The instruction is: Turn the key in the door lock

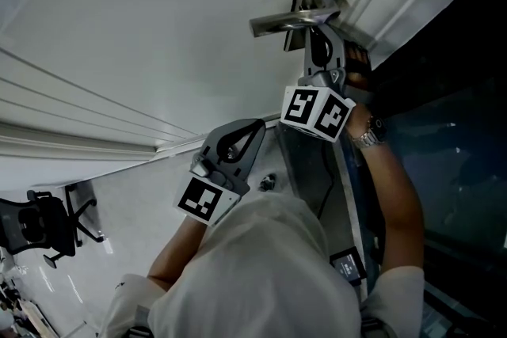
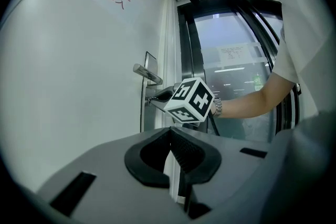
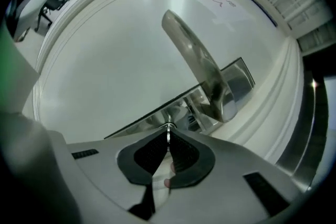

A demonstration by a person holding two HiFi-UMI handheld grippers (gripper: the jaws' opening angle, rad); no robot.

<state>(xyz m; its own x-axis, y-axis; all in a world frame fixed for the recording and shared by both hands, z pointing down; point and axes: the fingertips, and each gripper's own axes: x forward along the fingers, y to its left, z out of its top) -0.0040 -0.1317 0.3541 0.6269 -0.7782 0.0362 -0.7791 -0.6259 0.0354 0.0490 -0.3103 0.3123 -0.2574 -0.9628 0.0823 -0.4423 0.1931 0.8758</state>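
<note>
The key (image 3: 168,129) shows only as a thin silver sliver, seen edge-on. It is pinched between the closed jaw tips of the right gripper (image 3: 168,139), and its front end sits at the door lock (image 3: 157,115). The lock is a long, narrow plate of polished metal set into the white door (image 3: 105,60) close to its edge. A brushed lever handle (image 3: 191,52) juts from the same plate just above the key.

Door (image 3: 105,60) smooth, white, softly sheened; handle (image 3: 194,57) and plate (image 3: 239,78) of polished, mirror-bright metal; key (image 3: 168,131) thin bright metal; right gripper (image 3: 168,139) matt grey plastic, its pads (image 3: 149,157) black and finely ribbed; watch (image 1: 368,137) shiny metal
</note>
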